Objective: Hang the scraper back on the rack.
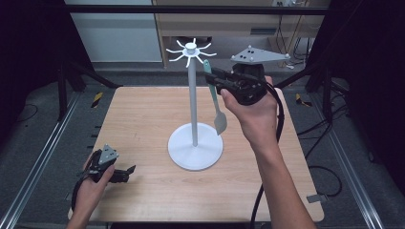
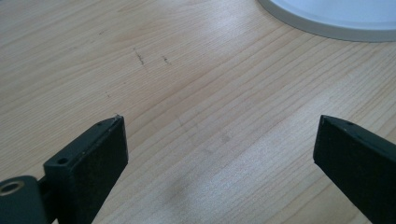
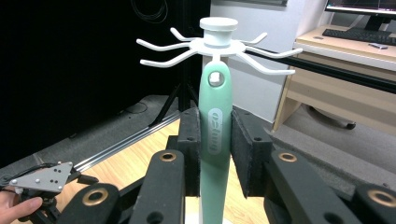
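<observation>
The green spatula (image 1: 214, 95) hangs upright at upper centre of the high view, just right of the white rack (image 1: 193, 102), its handle hole at one of the rack's top hooks. The right gripper (image 1: 213, 78) is clamped on the spatula handle, both pads against its sides in the right gripper view. The rack's round base stands mid-desk (image 1: 143, 119). At lower left, the left gripper (image 1: 128, 170) rests on the desk, jaws wide apart.

Bright overhead light, dark surroundings, soft shadows, slightly blurred close-ups
</observation>
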Demonstrator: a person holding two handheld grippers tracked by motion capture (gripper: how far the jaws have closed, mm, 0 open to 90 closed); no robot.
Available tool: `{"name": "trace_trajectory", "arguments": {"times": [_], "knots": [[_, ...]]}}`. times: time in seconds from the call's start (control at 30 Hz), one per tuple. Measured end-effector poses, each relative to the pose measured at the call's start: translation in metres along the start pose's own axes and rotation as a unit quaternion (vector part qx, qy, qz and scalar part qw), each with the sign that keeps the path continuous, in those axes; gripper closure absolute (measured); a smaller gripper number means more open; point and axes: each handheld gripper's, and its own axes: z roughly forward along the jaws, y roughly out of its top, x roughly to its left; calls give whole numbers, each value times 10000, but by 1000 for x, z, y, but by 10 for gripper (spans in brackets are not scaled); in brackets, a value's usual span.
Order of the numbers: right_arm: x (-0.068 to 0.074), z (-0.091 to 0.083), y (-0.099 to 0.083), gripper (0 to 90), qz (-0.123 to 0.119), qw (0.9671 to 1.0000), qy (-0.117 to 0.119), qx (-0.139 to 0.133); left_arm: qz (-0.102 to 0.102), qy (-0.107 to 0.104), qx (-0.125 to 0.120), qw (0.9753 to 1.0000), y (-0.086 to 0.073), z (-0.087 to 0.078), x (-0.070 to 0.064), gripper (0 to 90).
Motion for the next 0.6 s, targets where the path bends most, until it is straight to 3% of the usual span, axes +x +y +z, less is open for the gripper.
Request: {"name": "trace_trajectory", "arguments": {"times": [0.6], "knots": [[1, 10, -1, 742, 60, 10000, 31, 12, 11, -15, 15, 10000, 0, 1, -1, 28]]}}
